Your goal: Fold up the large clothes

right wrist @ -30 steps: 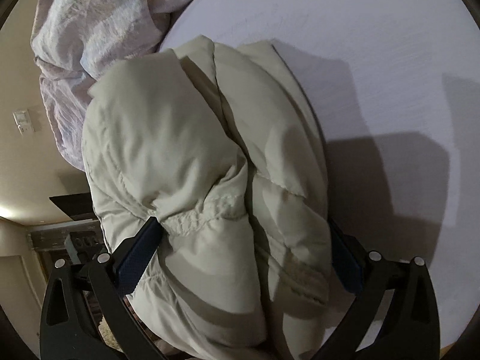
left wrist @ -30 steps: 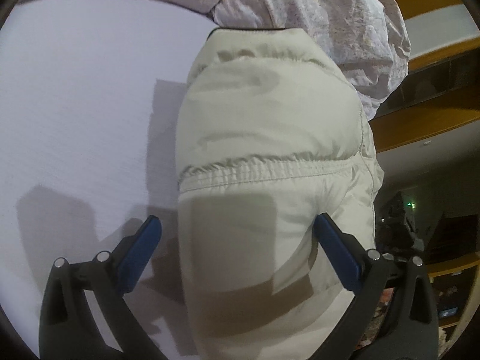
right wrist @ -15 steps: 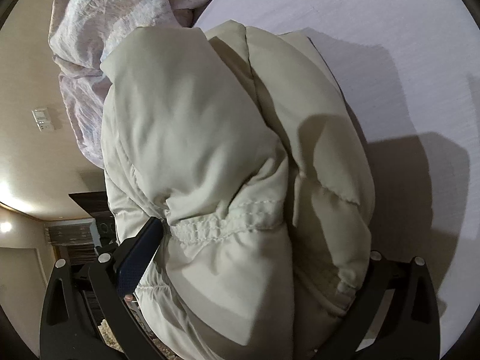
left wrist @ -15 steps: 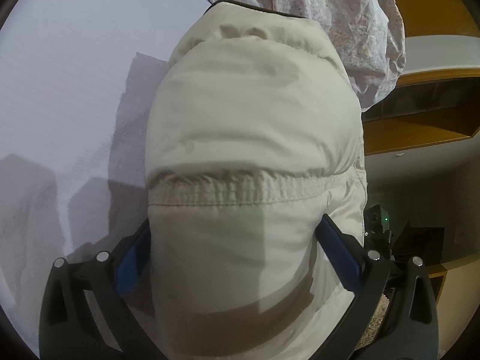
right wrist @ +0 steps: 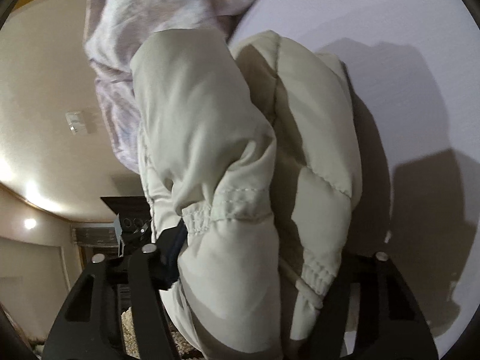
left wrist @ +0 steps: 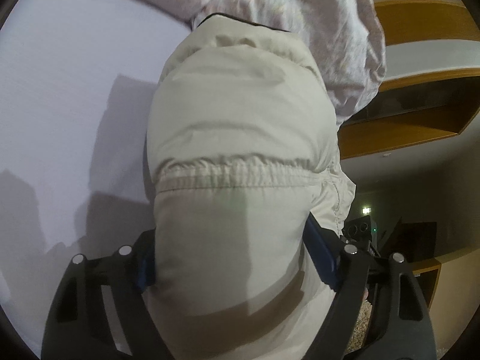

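A cream puffer jacket (left wrist: pixel 240 138), already bundled into a thick roll, takes up most of both wrist views, and it serves here as the landmark. It lies on the pale lavender bed sheet (left wrist: pixel 66 96), close to the edge where the room falls away below, and its far end touches a crumpled pinkish quilt (left wrist: pixel 315 15) heaped beyond it. The left tool (left wrist: pixel 231 258) straddles the near end of the jacket, its blue pads pressed against either flank just short of the elastic-gathered seam (left wrist: pixel 237 177); it looks clenched on the padded bulk. The right tool (right wrist: pixel 261 258) does the same from its own side, where a folded sleeve with a gathered cuff (right wrist: pixel 228 207) lies over the quilted body; one pad shows against the fabric, the other is hidden behind it, so the grip reads as closed on the jacket, judged from how the cloth bulges between the jaws. The jacket's long axis runs straight away from both tools, from their fingers toward the quilt, so any further fold would likely bring the near end forward along that axis and onto the far half. Neither hand is clearly nearer: both hold the same near end. The stuffing is springy and slippery, so the roll may well puff open once the squeeze lets go.
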The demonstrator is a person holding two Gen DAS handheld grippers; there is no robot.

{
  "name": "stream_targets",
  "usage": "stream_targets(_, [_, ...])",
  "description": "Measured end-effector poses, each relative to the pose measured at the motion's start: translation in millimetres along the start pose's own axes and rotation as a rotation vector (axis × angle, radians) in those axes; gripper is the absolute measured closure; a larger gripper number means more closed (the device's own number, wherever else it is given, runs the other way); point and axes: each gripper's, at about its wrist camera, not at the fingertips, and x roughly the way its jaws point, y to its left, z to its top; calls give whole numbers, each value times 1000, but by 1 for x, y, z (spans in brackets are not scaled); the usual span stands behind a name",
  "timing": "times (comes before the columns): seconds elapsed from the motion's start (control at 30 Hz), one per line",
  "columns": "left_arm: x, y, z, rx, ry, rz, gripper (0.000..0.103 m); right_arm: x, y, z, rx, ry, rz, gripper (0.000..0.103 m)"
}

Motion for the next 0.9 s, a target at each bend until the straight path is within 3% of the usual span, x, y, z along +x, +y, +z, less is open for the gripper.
stream_targets(0.4, [-69,33,59,-35,-192,24,23,89,95,51,-189,-1,-38,49])
stream_targets(0.53, [-76,49,75,-32,-229,99,23,121,105,61,-226,1,-117,50])
stream_targets(0.6, [-73,56,80,-24,-230,160,23,138,100,62,-224,8,-203,50])
stream_targets(0.77, [-69,60,80,9,-233,236,16,148,96,56,-227,-36,-344,30])
stream_targets(0.9, [-71,47,84,57,-219,315,13,135,112,50,-280,-45,-442,24])
